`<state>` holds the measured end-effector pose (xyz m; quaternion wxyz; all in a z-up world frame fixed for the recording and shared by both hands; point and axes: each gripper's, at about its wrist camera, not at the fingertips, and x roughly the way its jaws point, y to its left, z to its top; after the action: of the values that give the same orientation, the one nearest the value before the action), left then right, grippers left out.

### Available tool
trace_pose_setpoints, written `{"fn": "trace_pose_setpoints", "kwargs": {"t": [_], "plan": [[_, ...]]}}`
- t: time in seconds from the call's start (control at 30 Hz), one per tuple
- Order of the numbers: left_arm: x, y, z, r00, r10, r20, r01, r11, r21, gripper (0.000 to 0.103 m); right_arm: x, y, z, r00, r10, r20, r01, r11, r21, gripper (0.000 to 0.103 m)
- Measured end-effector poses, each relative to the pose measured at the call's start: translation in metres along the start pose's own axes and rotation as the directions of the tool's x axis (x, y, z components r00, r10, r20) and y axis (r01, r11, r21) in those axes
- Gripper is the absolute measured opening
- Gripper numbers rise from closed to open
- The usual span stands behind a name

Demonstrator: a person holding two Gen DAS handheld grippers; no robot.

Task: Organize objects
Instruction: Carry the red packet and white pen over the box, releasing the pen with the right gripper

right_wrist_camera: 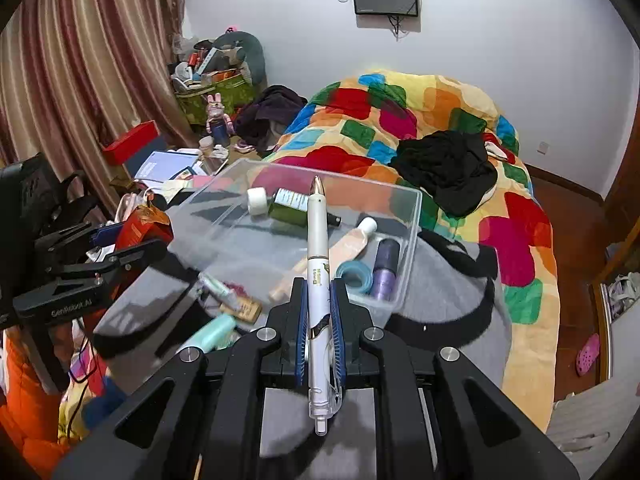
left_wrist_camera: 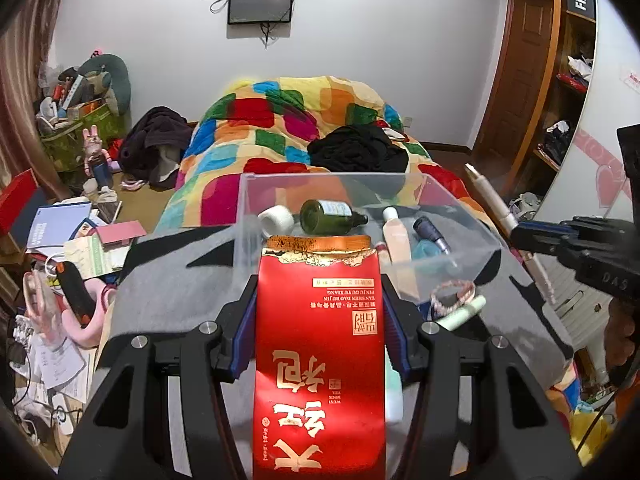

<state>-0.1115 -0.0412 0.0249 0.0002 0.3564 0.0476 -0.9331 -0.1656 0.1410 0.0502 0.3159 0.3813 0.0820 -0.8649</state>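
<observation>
My left gripper (left_wrist_camera: 318,292) is shut on a red tea packet (left_wrist_camera: 320,360) with gold lettering and a torn top; its blue pads press on both sides. Just beyond stands a clear plastic box (left_wrist_camera: 460,216) on grey cloth. It holds a green bottle (left_wrist_camera: 328,216), a pink tube (left_wrist_camera: 396,240), a purple bottle (left_wrist_camera: 430,232) and a blue tape roll (right_wrist_camera: 354,274). My right gripper (right_wrist_camera: 319,286) is shut on a white pen (right_wrist_camera: 318,240), whose tip points over the box. A bead bracelet (left_wrist_camera: 454,292) and a mint tube (left_wrist_camera: 460,314) lie outside the box.
A bed with a multicoloured blanket (right_wrist_camera: 440,112) and black clothes (right_wrist_camera: 444,168) lies behind the box. Books, boxes and papers (left_wrist_camera: 72,232) crowd the floor at left by a striped curtain (right_wrist_camera: 80,60). Wooden shelves (left_wrist_camera: 568,80) stand at right.
</observation>
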Motion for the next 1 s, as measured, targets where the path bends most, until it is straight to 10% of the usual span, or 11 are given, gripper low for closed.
{"fn": "trace_pose_setpoints", "kwargs": {"t": [1.0], "plan": [[0.065,0.006,0.043,0.984,-0.065,-0.163,0.067,0.998,0.006,0.057,0.082,-0.014,0.031,0.983,0.042,-0.177,-0.035,0.999,0.042,0.010]]}}
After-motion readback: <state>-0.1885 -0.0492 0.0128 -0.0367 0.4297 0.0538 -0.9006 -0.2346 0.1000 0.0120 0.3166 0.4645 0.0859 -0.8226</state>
